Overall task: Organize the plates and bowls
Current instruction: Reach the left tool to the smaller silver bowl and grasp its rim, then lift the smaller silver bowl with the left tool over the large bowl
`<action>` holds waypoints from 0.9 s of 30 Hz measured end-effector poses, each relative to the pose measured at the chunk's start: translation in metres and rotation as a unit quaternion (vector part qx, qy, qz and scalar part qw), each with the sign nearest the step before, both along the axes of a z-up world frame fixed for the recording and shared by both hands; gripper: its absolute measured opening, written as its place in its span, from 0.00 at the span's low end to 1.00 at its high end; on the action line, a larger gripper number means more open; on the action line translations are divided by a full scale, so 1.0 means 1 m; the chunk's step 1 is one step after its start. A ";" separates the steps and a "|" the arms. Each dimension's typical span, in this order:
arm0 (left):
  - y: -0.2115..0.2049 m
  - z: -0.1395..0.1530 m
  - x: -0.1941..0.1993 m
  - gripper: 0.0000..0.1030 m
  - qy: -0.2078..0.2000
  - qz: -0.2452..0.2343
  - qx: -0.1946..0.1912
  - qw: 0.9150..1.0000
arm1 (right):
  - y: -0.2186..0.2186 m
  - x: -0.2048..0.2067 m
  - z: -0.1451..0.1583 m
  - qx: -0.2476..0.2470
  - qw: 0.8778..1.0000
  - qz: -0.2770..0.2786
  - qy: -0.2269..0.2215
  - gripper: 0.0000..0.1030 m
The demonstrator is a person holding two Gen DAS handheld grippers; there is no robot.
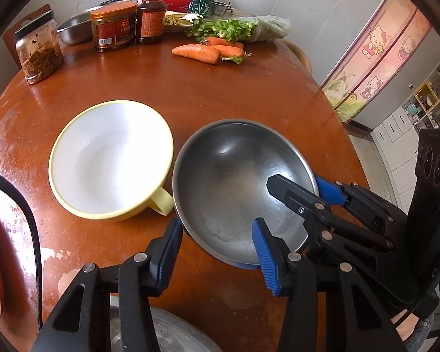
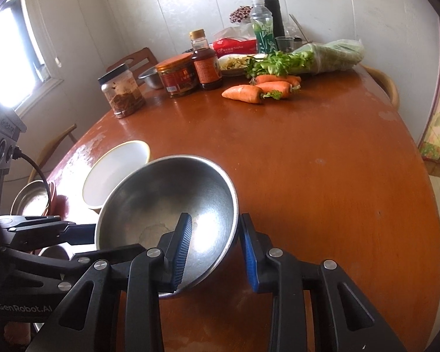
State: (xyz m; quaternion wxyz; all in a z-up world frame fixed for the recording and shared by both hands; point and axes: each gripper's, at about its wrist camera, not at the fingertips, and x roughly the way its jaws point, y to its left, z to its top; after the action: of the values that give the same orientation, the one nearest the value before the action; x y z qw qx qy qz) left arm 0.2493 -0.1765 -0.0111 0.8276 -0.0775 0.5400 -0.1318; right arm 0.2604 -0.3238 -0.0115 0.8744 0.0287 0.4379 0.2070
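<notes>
while both grippers straddle the steel bowl's (image 1: 237, 187) rim on the table (image 1: 249, 94) — left gripper (image 1: 217, 240) and right gripper (image 2: 215, 252) parted, neither clamped — the yellow-rimmed bowl (image 1: 108, 158) sits just beside it, so stacking looks barely begun.

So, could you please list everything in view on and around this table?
Steel bowl: one, silver, near table edge, both grippers' jaws straddling its rim.
Mug-bowl: one, yellow outside, white inside, beside steel bowl.
Carrots: three, orange, far side.
Celery: one bunch, green, bagged, behind carrots.
Jars: two, far left.
Sauce bottle: one, dark.
Table: one, reddish-brown.
Left gripper: open.
Right gripper: open.
</notes>
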 end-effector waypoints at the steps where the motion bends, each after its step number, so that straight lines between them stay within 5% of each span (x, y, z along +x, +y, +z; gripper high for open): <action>1: 0.000 0.000 0.000 0.48 0.000 -0.002 0.001 1.000 | 0.000 -0.002 0.000 0.000 1.000 -0.002 0.002 0.33; 27: 0.061 0.052 -0.052 0.47 -0.071 0.012 -0.004 0.997 | 0.060 -0.043 0.057 -0.022 0.998 0.023 -0.051 0.34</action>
State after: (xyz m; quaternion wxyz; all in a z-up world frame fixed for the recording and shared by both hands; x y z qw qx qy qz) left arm 0.1977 -0.1157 0.0404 0.8653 -0.0781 0.4779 -0.1295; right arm 0.2177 -0.2636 0.0453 0.8911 -0.0115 0.3975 0.2187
